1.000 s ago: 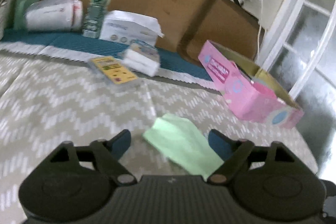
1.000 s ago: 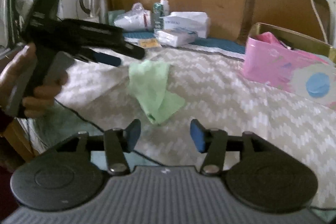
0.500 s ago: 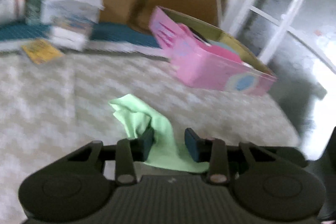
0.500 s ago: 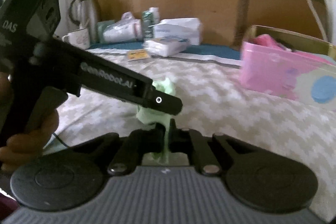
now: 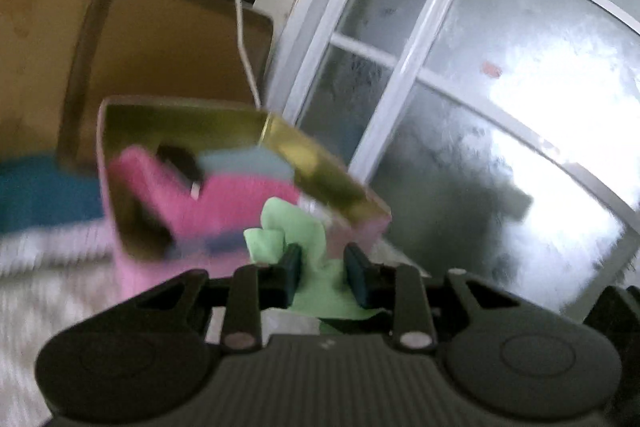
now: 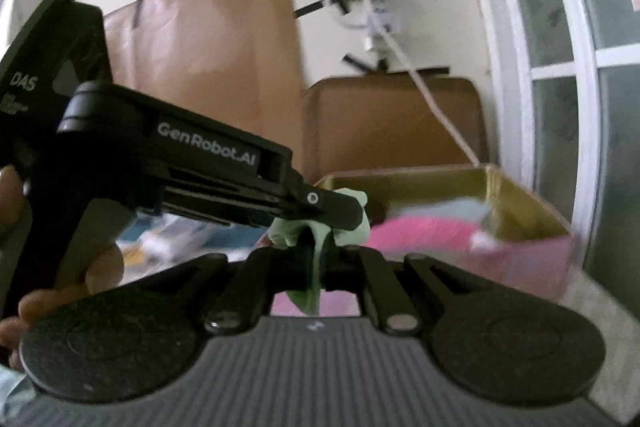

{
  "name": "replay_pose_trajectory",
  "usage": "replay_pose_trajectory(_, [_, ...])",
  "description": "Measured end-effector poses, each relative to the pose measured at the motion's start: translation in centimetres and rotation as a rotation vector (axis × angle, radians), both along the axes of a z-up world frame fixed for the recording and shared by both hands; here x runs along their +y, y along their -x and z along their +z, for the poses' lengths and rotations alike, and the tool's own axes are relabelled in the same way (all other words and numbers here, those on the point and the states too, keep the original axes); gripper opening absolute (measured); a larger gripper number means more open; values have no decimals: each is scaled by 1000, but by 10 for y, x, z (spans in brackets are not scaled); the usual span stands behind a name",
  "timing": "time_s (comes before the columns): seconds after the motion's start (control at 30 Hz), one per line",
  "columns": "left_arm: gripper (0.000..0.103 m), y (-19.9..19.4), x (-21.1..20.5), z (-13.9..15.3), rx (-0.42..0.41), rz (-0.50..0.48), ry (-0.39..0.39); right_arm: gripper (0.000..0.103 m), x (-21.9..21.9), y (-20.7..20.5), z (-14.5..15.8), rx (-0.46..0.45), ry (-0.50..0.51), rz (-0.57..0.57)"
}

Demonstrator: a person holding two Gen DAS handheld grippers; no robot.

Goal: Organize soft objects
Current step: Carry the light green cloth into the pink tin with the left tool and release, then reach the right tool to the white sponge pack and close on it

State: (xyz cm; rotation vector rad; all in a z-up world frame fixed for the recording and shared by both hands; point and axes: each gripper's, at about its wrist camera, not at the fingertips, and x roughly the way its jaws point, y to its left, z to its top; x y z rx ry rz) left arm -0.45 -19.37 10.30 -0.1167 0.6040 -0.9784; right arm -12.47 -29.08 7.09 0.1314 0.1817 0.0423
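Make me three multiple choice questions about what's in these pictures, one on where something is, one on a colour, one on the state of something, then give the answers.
1. Where is the green cloth?
A. Flat on the bedspread
B. Pinched by both grippers, lifted in front of the pink box
C. Deep inside the pink box

2. What colour is the inner wall of the pink box?
A. Gold
B. White
C. Black

3. How does the right gripper stand?
A. Wide open, nothing between its fingers
B. Shut on a bottle
C. Shut on the green cloth

Answers:
1 B: the left gripper and the right gripper each clamp a fold of it, off the bedspread.
2 A: the open box's inside shines gold in both views.
3 C: its fingers meet with green fabric squeezed between them.
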Motion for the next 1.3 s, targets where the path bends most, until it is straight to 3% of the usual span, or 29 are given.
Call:
replay_pose_trajectory(0.17, [25,-54,-16,-6,28,97,-15,7,-16,-58,-4,50,-33,16])
replay_pose_trajectory(0.27, [32,-81,-15,-19,55,194,-73,8,-16,-94,-16,120,-49,31])
replay_pose_trajectory(0.33, [33,-92,-8,-24,80,244,-86,9,-12,-110,-22,152,-36,25])
replay_pose_trajectory(0.4, [41,-96,2,-27,98,279,-87,14,-7,-127,-27,177,-4,20])
replay_pose_trajectory(0.43, [42,-95,7,-27,96,288,-85,17,-4,-134,-30,203,14,24])
replay_pose_trajectory(0.5, [44,-90,16,-26,77,303,-94,44,-2,-142,-33,250,24,35])
replay_pose_trajectory(0.6, [46,-77,36,-23,63,299,-77,54,0,-126,-28,236,4,36])
replay_pose_trajectory(0.83, [50,-33,90,-31,29,301,-62,59,14,-53,-19,110,1,-44])
replay_pose_trajectory(0.93, [50,-16,125,-47,27,344,-94,59,33,-34,-18,72,-1,-28])
replay_pose_trajectory(1.1, [48,-10,184,-80,87,495,-214,59,79,-54,-18,131,0,184])
replay_pose_trajectory(1.17, [53,-5,207,-86,49,553,-227,59,101,-73,-18,174,-7,255])
replay_pose_trajectory(1.23, [53,2,223,-90,-29,669,-306,60,123,-98,-17,214,-11,296])
replay_pose_trajectory(1.27, [54,1,231,-90,-21,722,-314,66,132,-113,-16,231,-16,298])
replay_pose_trajectory(1.3, [55,0,244,-90,5,736,-237,78,143,-133,-14,246,-28,291])
